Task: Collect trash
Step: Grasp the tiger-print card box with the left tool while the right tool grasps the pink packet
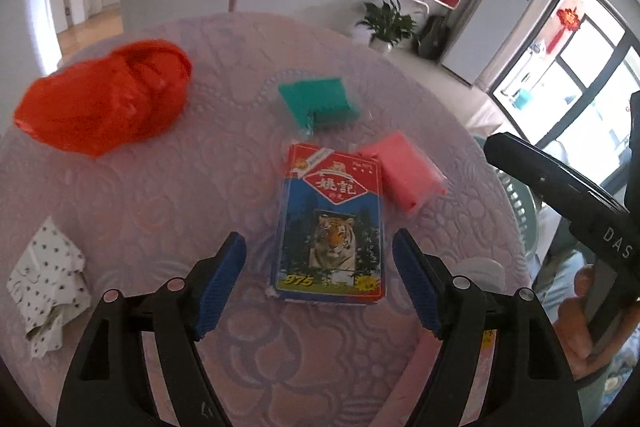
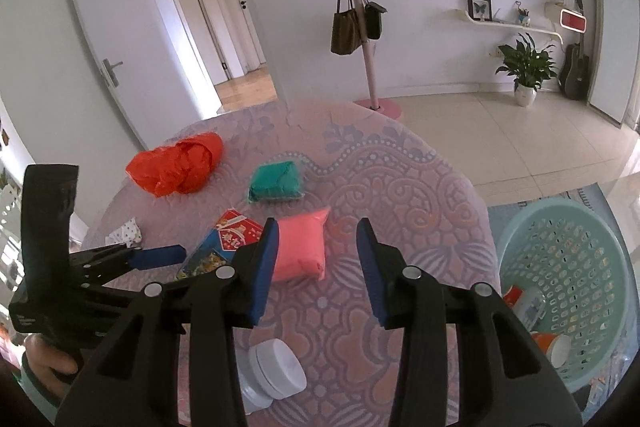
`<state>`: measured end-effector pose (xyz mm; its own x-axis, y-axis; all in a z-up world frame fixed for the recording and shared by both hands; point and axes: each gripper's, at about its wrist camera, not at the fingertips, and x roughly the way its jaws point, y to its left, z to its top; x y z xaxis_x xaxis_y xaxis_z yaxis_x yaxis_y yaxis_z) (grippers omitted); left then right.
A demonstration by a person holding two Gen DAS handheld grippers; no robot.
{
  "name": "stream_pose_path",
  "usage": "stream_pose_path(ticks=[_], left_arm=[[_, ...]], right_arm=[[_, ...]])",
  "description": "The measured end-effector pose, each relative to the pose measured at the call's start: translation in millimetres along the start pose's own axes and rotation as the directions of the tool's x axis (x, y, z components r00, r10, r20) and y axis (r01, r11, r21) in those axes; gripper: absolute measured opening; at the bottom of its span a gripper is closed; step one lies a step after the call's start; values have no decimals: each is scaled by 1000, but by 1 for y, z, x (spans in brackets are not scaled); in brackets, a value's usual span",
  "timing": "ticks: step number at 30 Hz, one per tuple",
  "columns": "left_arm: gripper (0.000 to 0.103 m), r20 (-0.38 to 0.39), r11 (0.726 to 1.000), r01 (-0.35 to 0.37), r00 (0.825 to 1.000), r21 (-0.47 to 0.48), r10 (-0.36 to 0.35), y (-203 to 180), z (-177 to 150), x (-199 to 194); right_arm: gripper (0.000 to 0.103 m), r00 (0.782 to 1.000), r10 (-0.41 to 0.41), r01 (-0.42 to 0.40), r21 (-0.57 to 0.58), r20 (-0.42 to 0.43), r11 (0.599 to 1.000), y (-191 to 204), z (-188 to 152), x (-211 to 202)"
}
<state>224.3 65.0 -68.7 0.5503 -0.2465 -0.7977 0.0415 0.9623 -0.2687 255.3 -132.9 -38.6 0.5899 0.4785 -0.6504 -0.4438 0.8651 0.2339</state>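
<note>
My left gripper (image 1: pixel 319 257) hangs spread above the tiger-print card box (image 1: pixel 331 223) at the table's near centre. I should drop squarely, pads on its long sides. My right gripper (image 2: pixel 316 247), apart and empty, hovers over the pink packet (image 2: pixel 301 247); basket (image 2: pixel 568 267) waits right.

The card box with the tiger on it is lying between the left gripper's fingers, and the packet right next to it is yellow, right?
Not quite. The packet beside the card box is pink, not yellow; the left wrist view shows it. The card box does lie between the open left gripper's fingers.
</note>
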Motion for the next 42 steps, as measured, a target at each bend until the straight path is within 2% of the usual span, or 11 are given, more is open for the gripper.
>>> stream_pose_path(ticks=[7, 11, 12, 13, 19, 25, 30, 33, 35, 36, 42], left_arm=[[73, -46, 997, -50, 998, 62, 52, -6, 14, 12], [64, -35, 995, -75, 996, 64, 77, -6, 18, 14], [59, -27, 995, -83, 996, 62, 84, -4, 19, 13], [59, -23, 995, -80, 996, 58, 82, -4, 18, 12], [58, 29, 999, -33, 999, -31, 34, 12, 4, -3], [58, 95, 994, -12, 995, -113, 23, 33, -15, -24], [58, 120, 991, -8, 992, -133, 25, 41, -18, -34], [58, 129, 989, -1, 991, -149, 21, 40, -22, -38], [58, 136, 988, 14, 991, -155, 8, 41, -21, -41], [58, 141, 988, 14, 990, -153, 8, 39, -20, -43], [58, 176, 990, 28, 984, -136, -4, 28, -11, -54]], right_arm=[[37, 999, -4, 4, -18, -44, 1000, -1, 1, 18], [38, 998, -1, -1, -32, -57, 999, 2, 1, 22], [40, 998, -6, 3, -40, -61, 999, 4, 1, 24], [43, 998, -9, 6, -47, -64, 999, 5, 2, 26], [57, 995, -13, 3, -92, -102, 996, 15, 1, 40], [58, 990, -27, 10, -125, -136, 992, 26, -1, 56], [58, 985, -54, 34, -127, -164, 991, 29, -2, 66], [58, 983, -59, 37, -124, -175, 992, 28, -1, 68], [48, 979, -63, 38, -126, -194, 991, 26, -1, 71], [36, 978, -66, 40, -134, -200, 990, 27, -1, 73], [35, 984, -82, 59, -147, -159, 987, 24, 1, 57]])
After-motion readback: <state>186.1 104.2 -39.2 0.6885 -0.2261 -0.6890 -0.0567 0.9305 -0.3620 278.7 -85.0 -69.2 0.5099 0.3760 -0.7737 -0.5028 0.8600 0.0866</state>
